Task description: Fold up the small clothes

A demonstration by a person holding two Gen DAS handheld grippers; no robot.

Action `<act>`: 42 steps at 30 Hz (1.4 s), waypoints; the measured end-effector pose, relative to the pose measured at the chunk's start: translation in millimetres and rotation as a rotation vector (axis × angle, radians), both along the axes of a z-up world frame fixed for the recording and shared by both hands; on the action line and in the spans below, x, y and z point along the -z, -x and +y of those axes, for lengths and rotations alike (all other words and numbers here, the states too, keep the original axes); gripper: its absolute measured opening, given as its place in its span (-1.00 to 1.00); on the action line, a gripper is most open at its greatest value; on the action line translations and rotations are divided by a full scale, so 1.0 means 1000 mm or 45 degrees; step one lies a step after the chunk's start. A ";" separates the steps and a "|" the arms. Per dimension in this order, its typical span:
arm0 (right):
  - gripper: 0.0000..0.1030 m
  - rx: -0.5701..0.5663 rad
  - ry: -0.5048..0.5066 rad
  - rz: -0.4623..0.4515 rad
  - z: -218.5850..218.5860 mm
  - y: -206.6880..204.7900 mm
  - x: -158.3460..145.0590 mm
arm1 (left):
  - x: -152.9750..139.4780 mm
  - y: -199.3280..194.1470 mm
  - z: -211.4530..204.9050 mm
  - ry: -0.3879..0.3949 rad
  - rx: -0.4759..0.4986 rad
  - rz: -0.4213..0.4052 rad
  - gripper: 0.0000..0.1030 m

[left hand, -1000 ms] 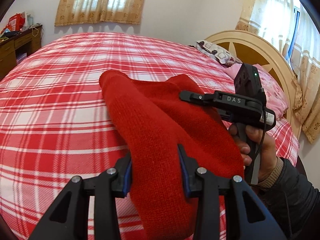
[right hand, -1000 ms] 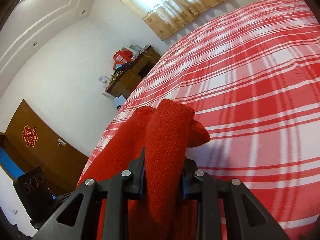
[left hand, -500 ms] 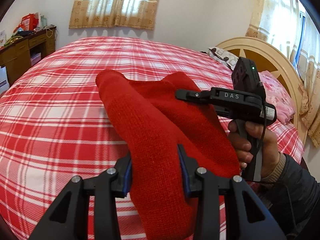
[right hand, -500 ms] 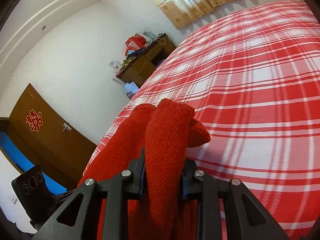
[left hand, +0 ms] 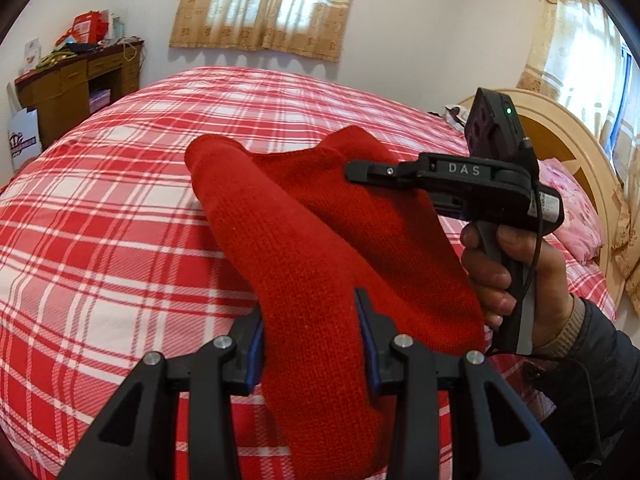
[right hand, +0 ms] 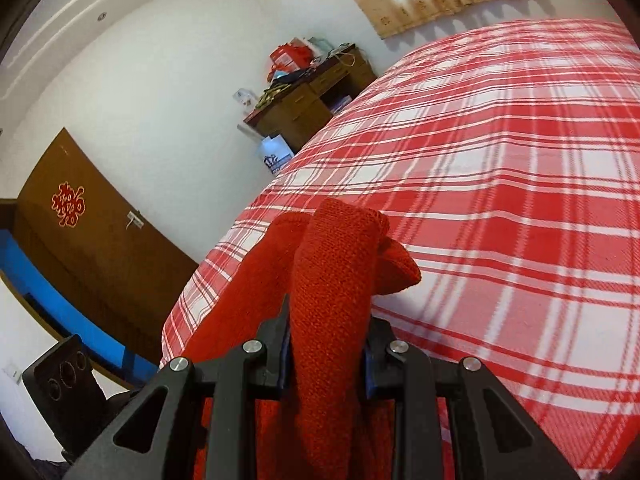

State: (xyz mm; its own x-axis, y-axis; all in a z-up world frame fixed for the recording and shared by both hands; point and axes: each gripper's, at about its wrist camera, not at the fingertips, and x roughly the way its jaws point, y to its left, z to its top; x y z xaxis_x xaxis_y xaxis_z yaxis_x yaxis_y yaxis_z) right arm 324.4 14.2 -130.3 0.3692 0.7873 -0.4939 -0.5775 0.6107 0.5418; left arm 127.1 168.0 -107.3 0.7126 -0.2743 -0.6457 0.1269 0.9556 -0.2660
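Change: both views swung since a second ago, with more of the far wall, curtains and desk now in frame; grips on the red knit unchanged.
Red knit garment (left hand: pixel 320 264): chunky ribbed wool, bright red, bunched into thick rolled folds; held up off the plaid bedspread (left hand: pixel 100 208), stretched between the two tools over the near right part of the bed.
Left gripper (left hand: pixel 312 344): black plastic arms with silver screws and blue pads; fingers (left hand: pixel 370 344) partly closed, clamped on a thick roll of the knit that fills the gap between them.
Right gripper (right hand: pixel 325 354): same black build; fingers (right hand: pixel 276 348) closed narrower, pinching a doubled fold of the knit that stands up past the tips.
Right gripper, side-on in the left view (left hand: pixel 448 178): lettered "DAS", green light on its top block, tip touching the far edge of the knit.
Right hand (left hand: pixel 516 276): bare, wrapped round the grey handle, dark sleeve at the wrist.
Bedspread: red and white check, flat woven cloth, smooth across the bed.
Headboard (left hand: pixel 568 148): pale wood, arched, far right; pink pillow (left hand: pixel 576 208) before it.
Desk (right hand: pixel 308 108): dark brown wood, far left, cluttered top; items too small to name.
Hidden: lower end of the knit cut off at the near frame edge; fingertips buried in wool; garment type not clear.
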 end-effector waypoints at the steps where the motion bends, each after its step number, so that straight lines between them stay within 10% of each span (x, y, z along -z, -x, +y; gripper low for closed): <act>1: -0.47 -0.004 0.004 0.000 0.003 -0.001 -0.001 | 0.000 0.001 0.003 0.005 -0.006 0.002 -0.21; 42: -0.46 0.030 0.179 0.092 0.035 -0.031 0.041 | 0.043 0.020 0.027 0.011 -0.096 0.038 -0.17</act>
